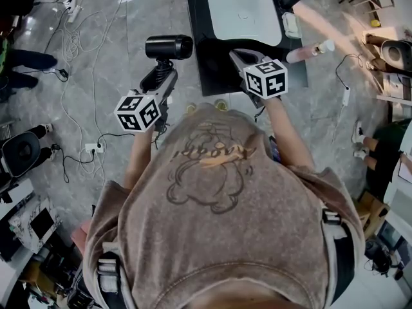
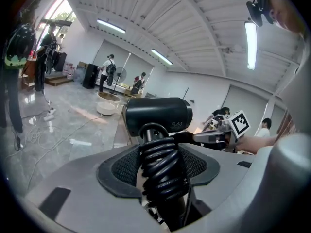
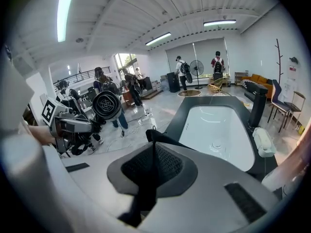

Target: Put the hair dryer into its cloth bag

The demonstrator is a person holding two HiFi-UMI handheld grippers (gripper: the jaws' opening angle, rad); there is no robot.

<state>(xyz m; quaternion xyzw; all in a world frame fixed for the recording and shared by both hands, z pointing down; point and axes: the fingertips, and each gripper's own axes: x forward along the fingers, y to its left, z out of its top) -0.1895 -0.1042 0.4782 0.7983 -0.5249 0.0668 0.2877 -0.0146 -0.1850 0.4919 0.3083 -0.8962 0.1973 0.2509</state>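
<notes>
Two grippers, both clamped. Our left gripper (image 2: pixel 158 154) has its jaws shut on the hair dryer (image 2: pixel 158 114) at the handle, which is hidden under coiled cord (image 2: pixel 163 174); the barrel stands just past the tips. Our right gripper (image 3: pixel 153 152) pinches the black cloth bag (image 3: pixel 154 134). Only a fold shows beyond the jaws, and we cannot make out the bag's mouth.

Hair dryer (image 1: pixel 168 46) left of basin (image 1: pixel 241 11)
</notes>
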